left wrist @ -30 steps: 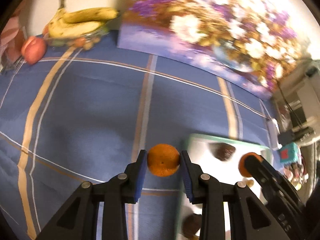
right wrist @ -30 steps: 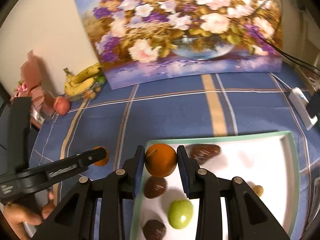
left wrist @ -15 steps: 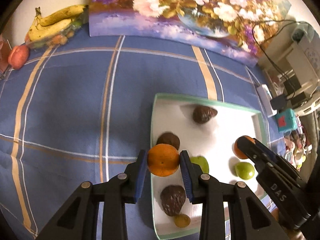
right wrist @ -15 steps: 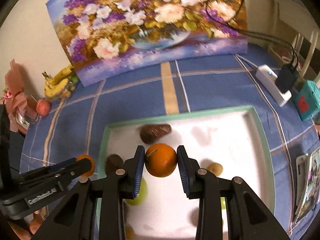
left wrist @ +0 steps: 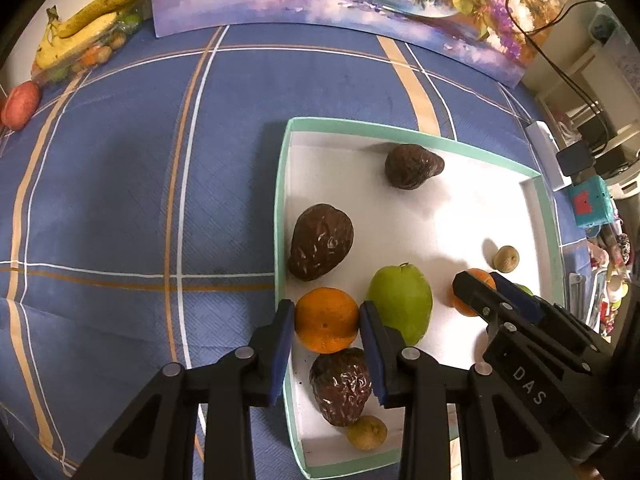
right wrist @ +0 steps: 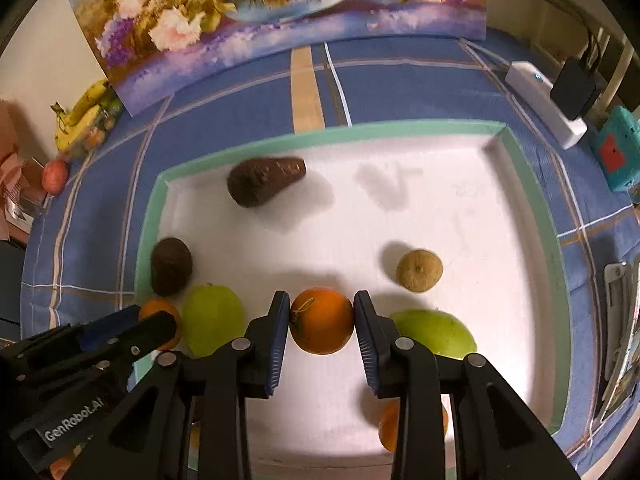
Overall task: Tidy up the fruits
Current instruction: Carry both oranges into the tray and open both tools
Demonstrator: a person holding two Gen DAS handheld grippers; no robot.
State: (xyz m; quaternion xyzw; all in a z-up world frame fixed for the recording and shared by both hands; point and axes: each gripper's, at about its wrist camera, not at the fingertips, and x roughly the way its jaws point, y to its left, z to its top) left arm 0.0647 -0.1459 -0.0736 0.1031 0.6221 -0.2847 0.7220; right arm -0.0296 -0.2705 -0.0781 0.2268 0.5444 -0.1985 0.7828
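Note:
A white tray with a green rim [left wrist: 280, 184] [right wrist: 320, 130] lies on the blue checked cloth. My left gripper [left wrist: 326, 326] is shut on an orange [left wrist: 326, 320], held over the tray's left part between two dark avocados [left wrist: 320, 242] [left wrist: 340, 386] and beside a green fruit [left wrist: 400, 300]. My right gripper [right wrist: 322, 326] is shut on another orange [right wrist: 322, 320] over the tray's near middle. The right gripper also shows in the left wrist view [left wrist: 480, 288]. The left gripper shows in the right wrist view [right wrist: 158, 322].
In the tray lie another avocado [right wrist: 264, 184], green fruits [right wrist: 436, 334], a small brown fruit [right wrist: 419, 270] and a third orange [right wrist: 390, 426]. Bananas [left wrist: 80, 24] and a red fruit [left wrist: 20, 104] sit far left. A flower painting [right wrist: 280, 12] stands behind. A power strip [right wrist: 540, 96] lies right.
Both grippers moved forward and lower over the tray with their oranges still held. The left one went from the tray's left rim to inside it.

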